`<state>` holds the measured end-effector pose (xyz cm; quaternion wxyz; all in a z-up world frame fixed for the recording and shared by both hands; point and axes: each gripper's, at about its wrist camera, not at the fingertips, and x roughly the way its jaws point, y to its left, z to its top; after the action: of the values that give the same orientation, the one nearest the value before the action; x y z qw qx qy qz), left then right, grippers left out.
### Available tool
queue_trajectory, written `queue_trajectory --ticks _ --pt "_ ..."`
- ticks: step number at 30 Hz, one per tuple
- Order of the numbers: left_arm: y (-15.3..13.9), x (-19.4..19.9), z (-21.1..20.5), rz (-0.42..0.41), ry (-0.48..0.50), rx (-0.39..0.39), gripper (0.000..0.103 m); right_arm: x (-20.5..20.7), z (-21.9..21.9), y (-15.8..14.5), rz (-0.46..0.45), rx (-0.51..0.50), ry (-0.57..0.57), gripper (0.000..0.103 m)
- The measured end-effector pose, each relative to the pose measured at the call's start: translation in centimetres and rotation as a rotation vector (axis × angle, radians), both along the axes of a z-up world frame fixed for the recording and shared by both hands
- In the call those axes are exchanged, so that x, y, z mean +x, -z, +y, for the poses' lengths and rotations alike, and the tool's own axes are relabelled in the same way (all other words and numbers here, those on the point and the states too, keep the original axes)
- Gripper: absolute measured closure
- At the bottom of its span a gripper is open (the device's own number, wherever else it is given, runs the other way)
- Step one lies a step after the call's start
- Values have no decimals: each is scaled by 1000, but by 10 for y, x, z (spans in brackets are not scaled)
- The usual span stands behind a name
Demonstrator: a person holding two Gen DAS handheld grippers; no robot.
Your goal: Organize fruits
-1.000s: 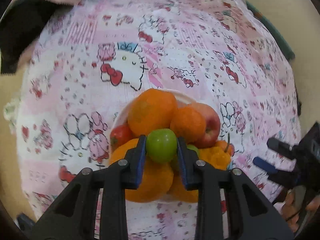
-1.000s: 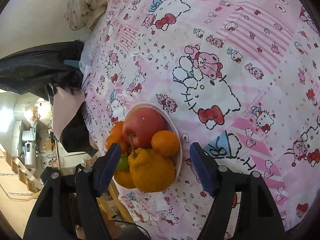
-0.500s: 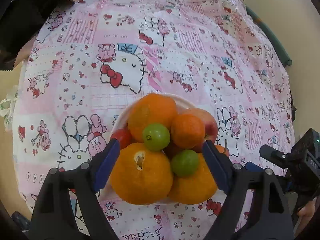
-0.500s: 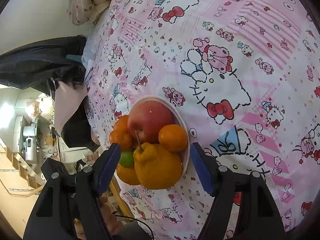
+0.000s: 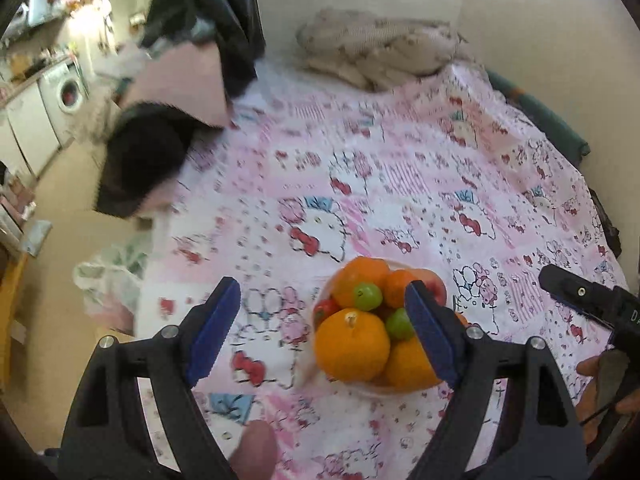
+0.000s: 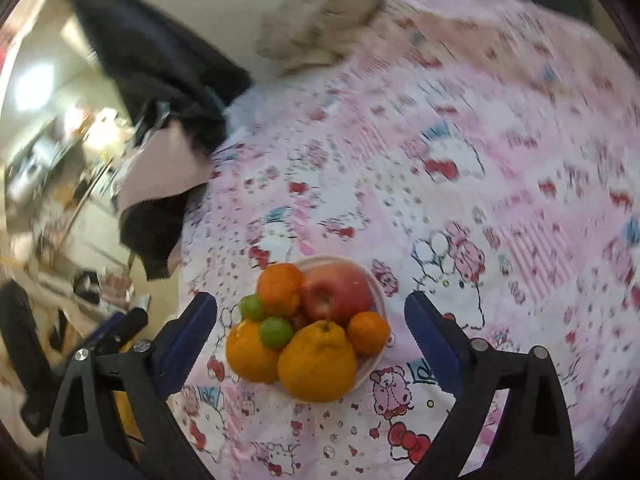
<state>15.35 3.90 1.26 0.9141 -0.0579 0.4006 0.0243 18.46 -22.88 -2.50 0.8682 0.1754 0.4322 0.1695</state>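
where the pink cartoon-print bedspread (image 6: 460,184) covers the bed, a pale bowl (image 6: 376,284) sits on it near the front edge, piled with fruit. a crumpled beige blanket (image 5: 384,52) lies at the far end, and dark clothing (image 6: 160,80) hangs off the bed's side. the left gripper (image 5: 324,328) hangs above the bedspread with its jaws wide and nothing between them; the bowl shows beside its right finger. the right gripper (image 6: 310,332) hovers over the bowl, its jaws opening, clear of the fruit. in the pile, a knobbly orange citrus (image 6: 318,364) sits frontmost, a red apple (image 6: 340,292) behind it, smaller oranges (image 6: 368,332) around, and two green fruits (image 6: 275,332) on one side.
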Motion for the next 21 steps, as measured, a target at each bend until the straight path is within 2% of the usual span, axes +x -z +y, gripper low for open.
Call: queue_trajectory --ticks 3,5,7,11,13,16,21 --pt "-12 -30 1 -44 -25 45 21 -23 9 -9 -39 -43 -18 5" --pt "-14 -46 4 -56 -37 24 19 -40 16 -11 -59 -87 -18 5" --pt "-14 -60 6 -50 -45 10 8 -55 22 -13 -88 -133 -26 5" --pt "-8 -78 5 -20 -33 -18 6 -82 28 -14 -135 -197 -41 5" --pt "-2 -85 2 -15 -22 -17 0 -93 32 -13 -158 -241 -45 5" --pt "10 -91 -5 -24 -21 1 0 -102 34 -5 -161 -284 -46 5" --pt "31 -84 -10 31 -30 -3 0 -109 33 6 -179 -315 -16 4"
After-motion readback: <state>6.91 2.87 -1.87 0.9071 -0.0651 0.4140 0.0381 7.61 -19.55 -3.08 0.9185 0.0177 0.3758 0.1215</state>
